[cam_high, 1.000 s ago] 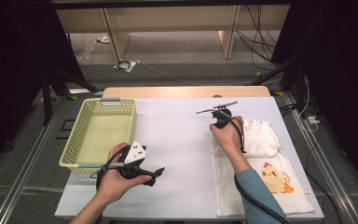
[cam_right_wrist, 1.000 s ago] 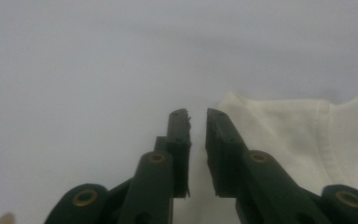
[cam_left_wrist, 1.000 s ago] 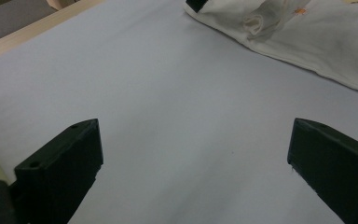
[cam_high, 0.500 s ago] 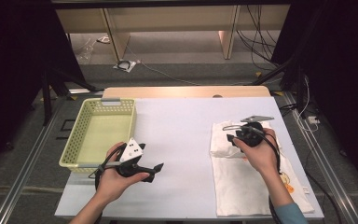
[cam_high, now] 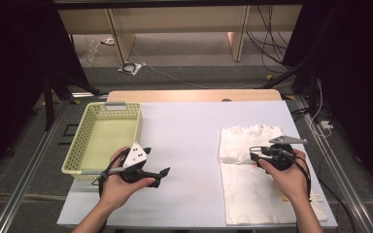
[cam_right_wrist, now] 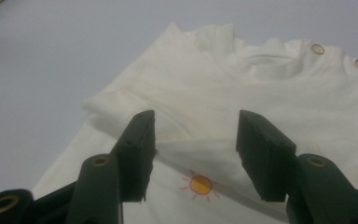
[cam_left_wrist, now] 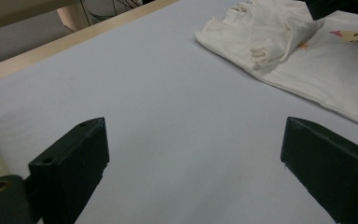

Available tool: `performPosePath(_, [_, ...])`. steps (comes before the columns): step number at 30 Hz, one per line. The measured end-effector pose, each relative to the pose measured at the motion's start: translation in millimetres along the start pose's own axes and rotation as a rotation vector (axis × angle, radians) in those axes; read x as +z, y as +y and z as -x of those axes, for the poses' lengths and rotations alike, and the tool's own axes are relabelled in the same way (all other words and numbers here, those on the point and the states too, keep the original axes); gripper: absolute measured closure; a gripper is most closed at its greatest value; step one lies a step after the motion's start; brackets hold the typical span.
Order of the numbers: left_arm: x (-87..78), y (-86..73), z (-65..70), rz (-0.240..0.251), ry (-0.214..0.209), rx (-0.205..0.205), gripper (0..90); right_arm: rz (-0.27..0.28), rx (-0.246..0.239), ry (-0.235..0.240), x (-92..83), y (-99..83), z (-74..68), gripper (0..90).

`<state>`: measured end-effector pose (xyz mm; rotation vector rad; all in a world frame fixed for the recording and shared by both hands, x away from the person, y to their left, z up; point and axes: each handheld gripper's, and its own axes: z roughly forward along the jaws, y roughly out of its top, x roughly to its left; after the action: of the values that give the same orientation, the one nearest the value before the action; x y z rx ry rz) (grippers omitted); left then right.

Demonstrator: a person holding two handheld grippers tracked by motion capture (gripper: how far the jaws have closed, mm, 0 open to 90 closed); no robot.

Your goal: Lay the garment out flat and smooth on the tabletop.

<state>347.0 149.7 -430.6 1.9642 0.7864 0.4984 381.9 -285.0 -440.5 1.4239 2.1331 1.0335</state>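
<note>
While the person's two hands rest over the near half of the white desk [cam_high: 189,141], each hand holds one black two-finger gripper, so there are two grippers in total.

The left gripper [cam_high: 162,172] lies low above the desk near the front edge, just beside the near right corner of the one pale yellow plastic basket with perforated walls [cam_high: 85,145]. Its fingers [cam_left_wrist: 74,158] stand wide apart, and between them there is nothing except the bare desk surface. A white three-cornered plate with black dots sits on top of this gripper.

The one white cotton baby shirt [cam_high: 252,194] lies flat on the right part of the desk, well apart from the basket. Its upper part, with the collar and a sleeve, is folded down over the body and makes a thicker band at the far end. In the right gripper view two small metal snap rings [cam_right_wrist: 317,48] show near the collar, and one small orange sun print [cam_right_wrist: 200,185] shows on the cloth below the fold.

The right gripper [cam_high: 253,153] hovers over the shirt, at the edge of the folded band, pointing toward the left side of the desk. Its fingers [cam_right_wrist: 137,149] have just been opening and now stand moderately apart. They grip nothing; the cloth lies under them.
</note>
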Motion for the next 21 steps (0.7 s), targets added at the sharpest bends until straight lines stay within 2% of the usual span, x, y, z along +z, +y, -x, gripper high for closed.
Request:
performPosePath(5, [-0.6,0.0,-0.3,0.004,0.001,-0.001,7.6,0.001,0.012,-0.012,-3.9,-2.7,4.2,46.0])
performPosePath(11, [-1.5,0.3,-0.2,0.008,0.000,-0.002,7.6,0.007,-0.003,-0.007,-2.2,-2.7,5.0,44.9])
performPosePath(16, [-1.4,0.5,-0.6,0.007,0.001,0.000,7.6,0.004,0.002,-0.025,-0.4,0.5,7.8,45.2])
performPosePath(21, [-0.6,0.8,0.7,0.004,0.000,0.004,7.7,-0.031,0.011,-0.060,7.0,5.7,16.4,54.2])
